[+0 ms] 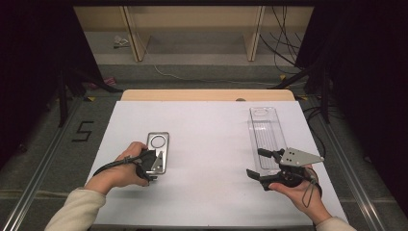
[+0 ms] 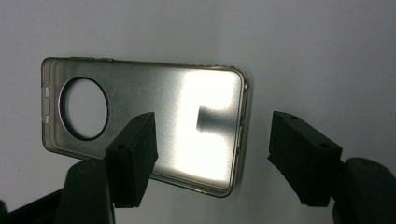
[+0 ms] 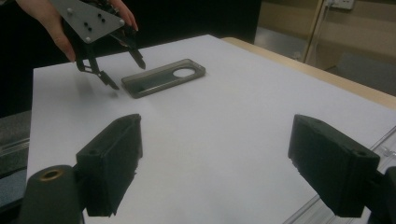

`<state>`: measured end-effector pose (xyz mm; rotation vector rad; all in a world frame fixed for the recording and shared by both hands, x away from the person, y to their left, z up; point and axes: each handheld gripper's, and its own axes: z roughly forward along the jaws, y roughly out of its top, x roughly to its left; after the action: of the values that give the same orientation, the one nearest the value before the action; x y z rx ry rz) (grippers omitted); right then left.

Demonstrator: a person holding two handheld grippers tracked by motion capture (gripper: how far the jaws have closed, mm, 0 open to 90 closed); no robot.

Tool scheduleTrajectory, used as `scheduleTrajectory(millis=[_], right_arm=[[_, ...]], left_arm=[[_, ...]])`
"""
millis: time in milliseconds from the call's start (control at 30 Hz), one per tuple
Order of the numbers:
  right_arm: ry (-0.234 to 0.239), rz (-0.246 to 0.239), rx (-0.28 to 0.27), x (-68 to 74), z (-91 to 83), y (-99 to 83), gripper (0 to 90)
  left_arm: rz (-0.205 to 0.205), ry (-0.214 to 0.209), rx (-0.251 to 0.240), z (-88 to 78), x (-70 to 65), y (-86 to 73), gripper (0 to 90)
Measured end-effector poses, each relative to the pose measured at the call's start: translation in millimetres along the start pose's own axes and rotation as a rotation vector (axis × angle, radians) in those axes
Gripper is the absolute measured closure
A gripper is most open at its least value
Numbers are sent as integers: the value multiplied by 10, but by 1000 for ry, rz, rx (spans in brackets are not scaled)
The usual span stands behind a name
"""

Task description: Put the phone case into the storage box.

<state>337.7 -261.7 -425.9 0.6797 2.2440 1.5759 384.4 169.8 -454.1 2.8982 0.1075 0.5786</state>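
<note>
High view first: at the bottom of the frame both forearms come in, and the left tongs (image 1: 150, 166) hang over the near end of the phone case (image 1: 159, 147), left of centre on the white counter (image 1: 207, 144). Lower right, the right tongs (image 1: 260, 166) sit spread and empty in the person's hand, pointing toward the middle of the counter, just beside the near end of a clear plastic tray (image 1: 264, 130) that runs up the right side.

Over to the left gripper view: the two black pads stand apart at the bottom, one (image 2: 133, 156) over the case's long near edge, the other (image 2: 303, 156) off past its short end. Nothing is pinched. The case (image 2: 140, 121) lies flat, hollow side up, round camera hole at the left of the frame.

The right gripper view agrees: its own pads wide with bare counter between them, and in the upper left the left tongs (image 3: 119, 67) hover released just above the case (image 3: 163, 77).

So by my read this is the approach to a pick-up. Next it calls for lowering and squaring the pads across the case's rim, then closing.
</note>
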Motion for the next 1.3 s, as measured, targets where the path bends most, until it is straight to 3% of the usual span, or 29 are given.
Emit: scheduleTrajectory(millis=[200, 233, 433, 933, 1300], right_arm=[[0, 1, 0, 0, 0, 0, 185], [-1, 0, 0, -1, 0, 0, 185], [-1, -1, 0, 0, 2, 0, 185], [-1, -2, 3, 0, 3, -2, 185], [1, -1, 7, 2, 4, -3, 185]], left_arm=[[28, 8, 35, 33, 9, 0, 348], [13, 6, 32, 40, 0, -1, 358], [29, 5, 48, 63, -10, 8, 378], [47, 6, 64, 113, 2, -5, 418], [49, -22, 63, 122, 14, -5, 477]])
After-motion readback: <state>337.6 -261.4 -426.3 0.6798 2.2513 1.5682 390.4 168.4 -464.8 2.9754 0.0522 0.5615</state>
